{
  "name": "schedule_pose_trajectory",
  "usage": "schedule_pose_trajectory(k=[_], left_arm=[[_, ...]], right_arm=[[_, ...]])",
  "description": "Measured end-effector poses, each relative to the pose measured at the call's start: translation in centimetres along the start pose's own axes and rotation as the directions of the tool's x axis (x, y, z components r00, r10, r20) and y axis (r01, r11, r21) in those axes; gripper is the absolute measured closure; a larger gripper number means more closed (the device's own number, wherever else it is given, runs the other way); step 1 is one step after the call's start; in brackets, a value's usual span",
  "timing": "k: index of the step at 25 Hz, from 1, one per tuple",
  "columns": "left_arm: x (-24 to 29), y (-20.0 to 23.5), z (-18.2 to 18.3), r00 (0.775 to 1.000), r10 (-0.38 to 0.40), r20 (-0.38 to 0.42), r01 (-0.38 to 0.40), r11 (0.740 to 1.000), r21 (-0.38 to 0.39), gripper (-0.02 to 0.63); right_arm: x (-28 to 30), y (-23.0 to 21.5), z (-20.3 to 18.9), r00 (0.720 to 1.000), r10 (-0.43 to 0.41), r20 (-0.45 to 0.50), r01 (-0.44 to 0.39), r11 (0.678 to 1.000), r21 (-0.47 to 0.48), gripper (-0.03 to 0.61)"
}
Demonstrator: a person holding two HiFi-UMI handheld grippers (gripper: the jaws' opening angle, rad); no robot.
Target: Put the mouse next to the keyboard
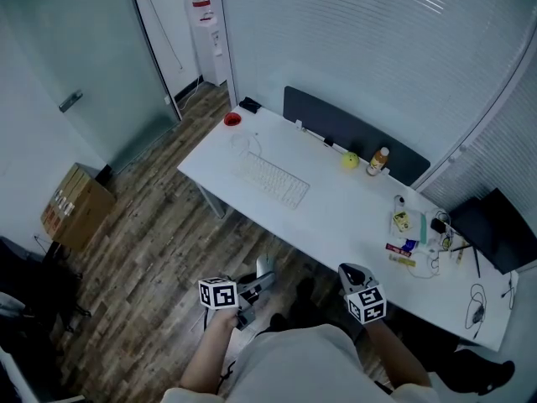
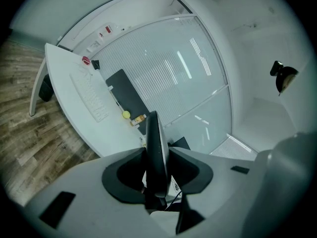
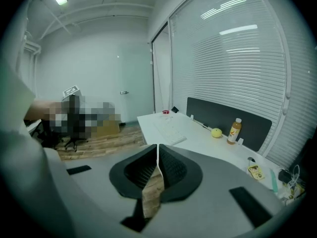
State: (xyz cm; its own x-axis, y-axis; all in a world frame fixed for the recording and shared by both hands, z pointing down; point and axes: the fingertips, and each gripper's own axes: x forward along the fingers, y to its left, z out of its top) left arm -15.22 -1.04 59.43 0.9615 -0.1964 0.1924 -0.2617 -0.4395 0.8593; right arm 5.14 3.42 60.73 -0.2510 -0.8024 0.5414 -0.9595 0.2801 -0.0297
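The left claw (image 1: 250, 292) pinches the mouse (image 2: 157, 148) edge-on, near the person and well short of the worktop (image 1: 336, 225), for placing beside the keyboard (image 1: 273, 180). The right claw (image 3: 157, 152) is pressed together, empty.

Office, white desk (image 1: 336, 217) with keyboard (image 1: 273, 180), water dispenser (image 1: 205, 36), slatted blinds (image 1: 377, 40)

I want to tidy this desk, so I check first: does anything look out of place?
Yes: the mouse is off the desk. It is clamped on edge in the left gripper, far from the keyboard.
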Motion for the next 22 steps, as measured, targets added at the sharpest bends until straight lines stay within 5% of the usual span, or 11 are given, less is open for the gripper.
schedule_pose_trajectory(k=[22], left_arm=[[12.3,5.2,6.4,0.993,0.084,-0.084,-0.084,0.996,-0.007,0.463]], right_arm=[[11.0,-10.5,2.6,0.992,0.115,-0.042,-0.112,0.992,0.055,0.545]])
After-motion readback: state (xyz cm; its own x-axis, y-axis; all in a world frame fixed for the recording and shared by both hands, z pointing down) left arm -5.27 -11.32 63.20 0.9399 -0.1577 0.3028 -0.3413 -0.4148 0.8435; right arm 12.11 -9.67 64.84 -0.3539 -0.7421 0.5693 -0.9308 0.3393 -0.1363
